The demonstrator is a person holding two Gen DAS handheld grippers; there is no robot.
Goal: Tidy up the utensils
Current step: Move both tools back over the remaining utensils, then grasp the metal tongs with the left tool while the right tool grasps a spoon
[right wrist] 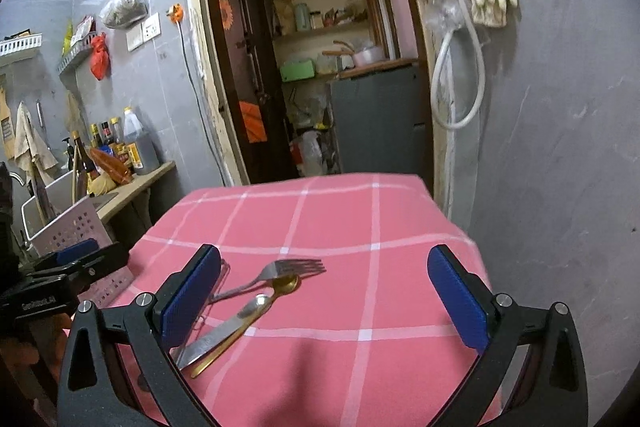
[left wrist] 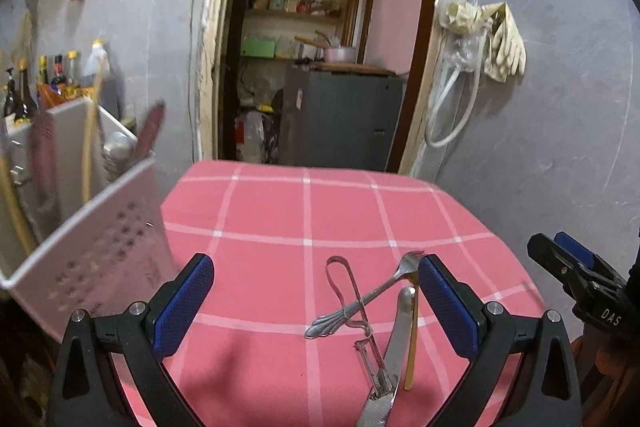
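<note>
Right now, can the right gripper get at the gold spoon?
Probably yes. The right gripper is open and empty, and the gold spoon lies on the tablecloth just ahead near its left finger. But the knife and fork lie against it, so a clean pick looks tricky.

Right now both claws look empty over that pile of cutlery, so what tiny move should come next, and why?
Probably lower the open right gripper toward the fork, which lies topmost across the pile on the pink tablecloth. Both grippers hold nothing, and the white utensil caddy waits at the left beside the open left gripper.
</note>
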